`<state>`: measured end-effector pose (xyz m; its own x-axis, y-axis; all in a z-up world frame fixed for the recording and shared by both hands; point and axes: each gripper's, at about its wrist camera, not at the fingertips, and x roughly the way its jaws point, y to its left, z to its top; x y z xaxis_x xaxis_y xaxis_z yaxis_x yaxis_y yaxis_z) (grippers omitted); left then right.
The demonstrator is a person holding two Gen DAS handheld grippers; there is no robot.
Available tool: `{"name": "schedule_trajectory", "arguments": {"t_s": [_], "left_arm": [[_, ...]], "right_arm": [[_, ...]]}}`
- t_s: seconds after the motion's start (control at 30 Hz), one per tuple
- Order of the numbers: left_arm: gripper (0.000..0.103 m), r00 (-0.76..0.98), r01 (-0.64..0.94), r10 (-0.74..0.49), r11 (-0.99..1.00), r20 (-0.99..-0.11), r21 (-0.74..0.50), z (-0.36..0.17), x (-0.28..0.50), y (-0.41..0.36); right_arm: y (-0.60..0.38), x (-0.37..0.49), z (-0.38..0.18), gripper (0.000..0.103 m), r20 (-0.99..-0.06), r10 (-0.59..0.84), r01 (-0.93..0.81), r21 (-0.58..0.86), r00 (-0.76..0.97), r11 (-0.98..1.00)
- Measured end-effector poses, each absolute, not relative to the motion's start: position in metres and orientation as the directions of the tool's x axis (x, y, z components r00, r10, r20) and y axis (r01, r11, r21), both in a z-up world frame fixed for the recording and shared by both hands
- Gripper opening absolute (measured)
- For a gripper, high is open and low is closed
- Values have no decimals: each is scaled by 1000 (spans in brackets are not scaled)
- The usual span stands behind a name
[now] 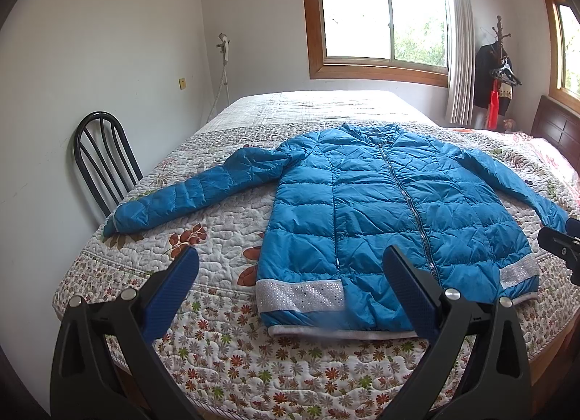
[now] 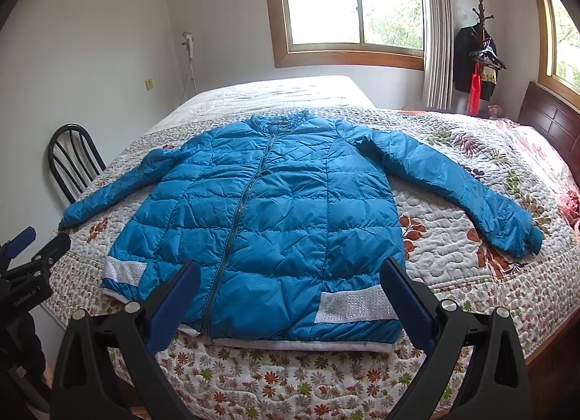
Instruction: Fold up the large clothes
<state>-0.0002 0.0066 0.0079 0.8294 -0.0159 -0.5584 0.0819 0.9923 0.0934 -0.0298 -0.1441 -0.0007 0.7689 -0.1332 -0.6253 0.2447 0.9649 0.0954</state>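
Since the one blue puffy jacket (image 2: 268, 210) looks soft, light and slippery, a sleeve cuff (image 2: 525, 235) seems a good spot to pinch. It lies flat on the flowery bed quilt (image 2: 453, 249), zipped, both sleeves out. Left gripper (image 1: 290, 264) and right gripper (image 2: 290, 275) hang wide open, holding nothing.

Bedroom views leave parts of jacket (image 1: 380, 210) and chair (image 1: 105, 162) unseen

The bed (image 1: 203, 354) hides the chair's seat; the right sleeve cuff (image 1: 560, 217) sits behind the right gripper (image 1: 562, 249), itself cropped.
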Motion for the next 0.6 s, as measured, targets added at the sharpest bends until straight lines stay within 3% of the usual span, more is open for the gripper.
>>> {"name": "schedule_trajectory", "arguments": {"t_s": [0.6], "left_arm": [[100, 829, 82, -16, 992, -559, 93, 8, 0, 7]], "right_arm": [[-143, -28, -1, 99, -625, -132, 242, 94, 769, 966]]}}
